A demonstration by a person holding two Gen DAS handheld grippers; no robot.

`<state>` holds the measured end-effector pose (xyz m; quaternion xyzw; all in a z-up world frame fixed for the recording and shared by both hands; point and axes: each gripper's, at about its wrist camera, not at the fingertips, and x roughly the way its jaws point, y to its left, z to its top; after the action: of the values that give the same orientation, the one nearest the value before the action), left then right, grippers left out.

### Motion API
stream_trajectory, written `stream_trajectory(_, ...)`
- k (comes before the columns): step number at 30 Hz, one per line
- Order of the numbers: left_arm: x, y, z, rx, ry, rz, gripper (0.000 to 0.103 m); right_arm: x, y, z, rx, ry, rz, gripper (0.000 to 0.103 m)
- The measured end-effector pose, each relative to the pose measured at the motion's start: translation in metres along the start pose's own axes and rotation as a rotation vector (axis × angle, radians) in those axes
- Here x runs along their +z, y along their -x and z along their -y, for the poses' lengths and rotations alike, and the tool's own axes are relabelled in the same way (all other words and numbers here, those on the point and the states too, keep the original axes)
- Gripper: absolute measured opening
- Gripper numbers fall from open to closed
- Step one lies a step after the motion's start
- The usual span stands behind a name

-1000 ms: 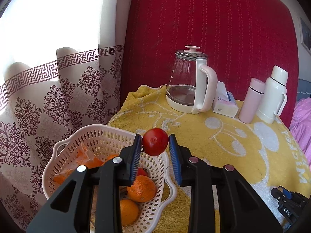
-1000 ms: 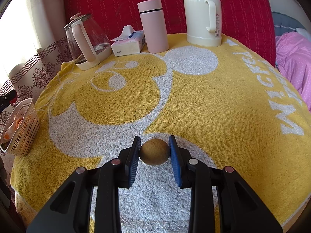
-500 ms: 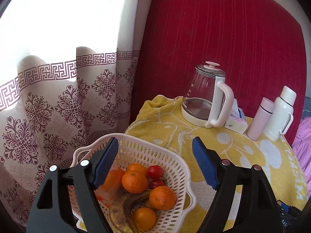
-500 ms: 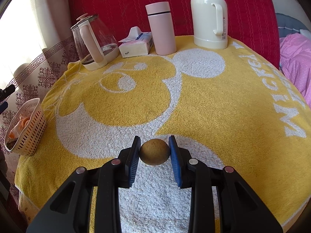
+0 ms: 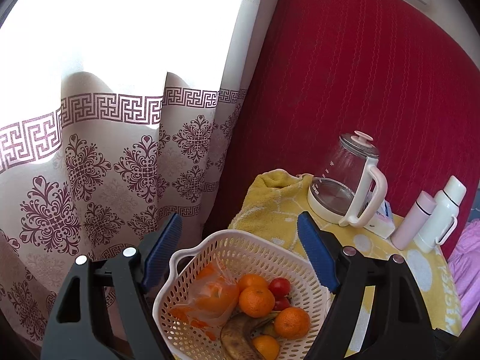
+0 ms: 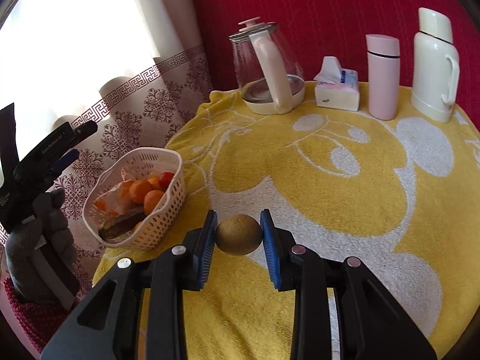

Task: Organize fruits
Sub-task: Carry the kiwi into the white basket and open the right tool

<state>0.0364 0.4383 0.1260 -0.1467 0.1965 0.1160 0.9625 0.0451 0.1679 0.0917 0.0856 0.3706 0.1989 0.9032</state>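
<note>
Your right claw [image 6: 238, 241] pinches the kiwi [image 6: 238, 235] beside the basket [image 6: 168, 210] for deposit, while your left claw [image 5: 240, 255] hangs spread above it.

yellow towel [image 6: 300, 180] carries basket [image 6: 168, 210], kettle [image 6: 267, 69], tissue box [image 6: 337, 90], 2 flasks [image 6: 382, 78].

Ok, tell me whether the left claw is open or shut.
Open. The left claw has its blue pads spread wide above the white perforated plastic basket, with nothing between them.
</note>
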Motion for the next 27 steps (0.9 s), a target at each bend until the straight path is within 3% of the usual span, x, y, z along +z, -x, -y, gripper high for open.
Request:
stream_trajectory(8,0.005,0.004,-0.011,0.004,0.024,0.015,0.081,0.018,-0.032,-0.074,0.213,0.074,-0.089,0.030)
stream_trajectory(15,0.009,0.003,-0.024,0.009,0.068,0.015,0.082,0.019,-0.069,-0.099,0.332,0.042,-0.202,0.032)
stream_trajectory(17,0.009,0.002,-0.025,0.009,0.072,0.013,0.086,0.019,-0.073,-0.099,0.340,0.024,-0.211,0.032)
stream_trajectory(19,0.010,0.002,-0.026,0.012,0.074,0.015,0.087,0.019,-0.072,-0.096,0.327,0.021,-0.201,0.044)
stream_trajectory(25,0.010,0.002,-0.026,0.013,0.067,0.016,0.088,0.017,-0.057,-0.080,0.261,0.024,-0.138,0.045)
stream_trajectory(27,0.011,0.003,-0.026,0.012,0.064,0.020,0.088,0.013,-0.051,-0.074,0.211,0.033,-0.111,0.053)
